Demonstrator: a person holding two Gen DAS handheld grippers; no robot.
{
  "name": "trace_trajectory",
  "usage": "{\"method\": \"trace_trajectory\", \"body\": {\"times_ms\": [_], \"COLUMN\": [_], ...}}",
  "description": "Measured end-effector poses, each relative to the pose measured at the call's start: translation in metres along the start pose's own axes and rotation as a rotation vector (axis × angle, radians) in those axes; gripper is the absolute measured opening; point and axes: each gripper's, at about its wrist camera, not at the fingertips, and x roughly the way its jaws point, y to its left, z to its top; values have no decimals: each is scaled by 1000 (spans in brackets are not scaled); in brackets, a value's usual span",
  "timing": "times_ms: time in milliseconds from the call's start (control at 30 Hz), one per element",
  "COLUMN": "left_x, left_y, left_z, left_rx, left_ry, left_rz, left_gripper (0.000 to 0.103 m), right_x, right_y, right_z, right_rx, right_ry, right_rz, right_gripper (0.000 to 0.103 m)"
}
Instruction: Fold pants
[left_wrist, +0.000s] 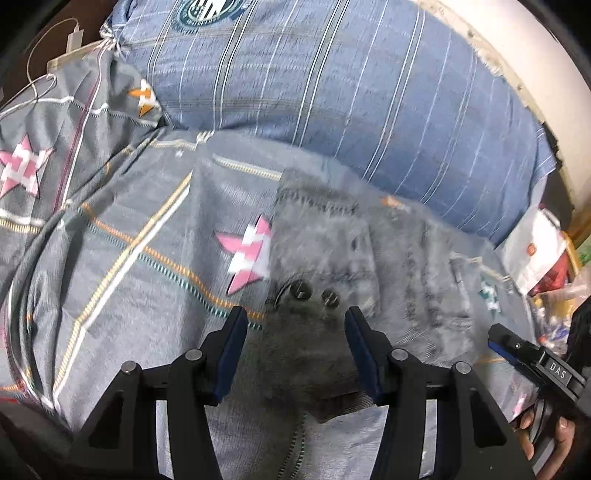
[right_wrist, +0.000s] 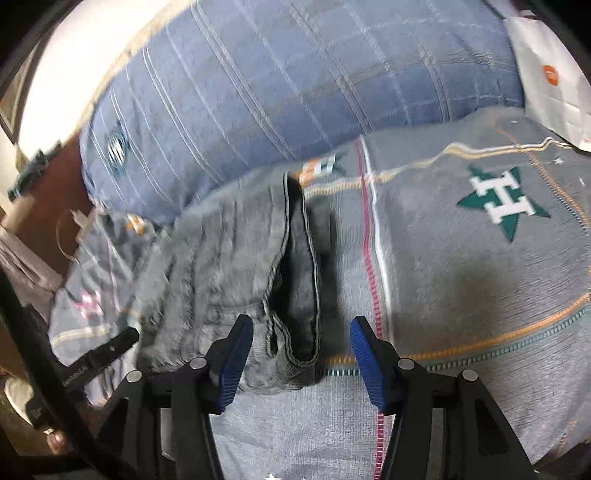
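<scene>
Grey washed jeans (left_wrist: 332, 240) lie folded on a grey star-patterned bedspread (left_wrist: 129, 258). My left gripper (left_wrist: 295, 325) hovers open over the end with two metal buttons (left_wrist: 314, 291), and its blue pads touch no cloth. In the right wrist view the jeans (right_wrist: 221, 258) stretch away to the left, with a dark stitched opening (right_wrist: 299, 277) facing me. My right gripper (right_wrist: 301, 325) stands open around that near end, pads clear of the fabric. Each gripper also shows at the edge of the other's view: the right gripper (left_wrist: 524, 350) and the left gripper (right_wrist: 107, 350).
A large blue striped pillow (left_wrist: 332, 92) lies behind the jeans against a pale wall (left_wrist: 517, 44). A white paper bag (left_wrist: 535, 251) and clutter sit at the bed's right end. A white charger with its cable (left_wrist: 74, 40) lies at the far left. Bedspread (right_wrist: 480, 277) stretches right.
</scene>
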Motion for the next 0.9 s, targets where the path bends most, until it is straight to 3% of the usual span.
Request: {"method": "trace_trajectory", "body": {"times_ms": [100,267,367,433,533,600,633,767,833,900], "left_x": [-7,-2,21,34,48,47,48,53,53,53], "left_y": [-7,-21,-25,-26,-33,-44,-48,-47,-47,-46], "left_z": [15,30,22,10,-7,-7,-6,-6,-5,-5], "left_rx": [9,41,49,65,91,146,159,150,153,159], "left_ry": [-20,-36,16,43,86,66,74,80,83,81], "left_rz": [-33,-108,-192,-229,-207,-172,-164,-163,-160,-153], "left_gripper": [56,56,56,56,56,58,61,62,62,62], "right_x": [-12,2,17,26,35,32,31,51,58,49], "right_y": [-1,8,11,5,-4,-6,-6,-1,4,8], "right_z": [1,1,-3,-8,-13,-11,-9,-6,-9,-8], "right_rx": [10,10,0,7,27,39,45,65,31,4], "right_ry": [-31,20,76,122,175,164,150,187,189,161], "right_rz": [96,238,185,129,88,96,116,196,132,120], "right_gripper": [58,51,49,41,36,35,40,39,13,10]}}
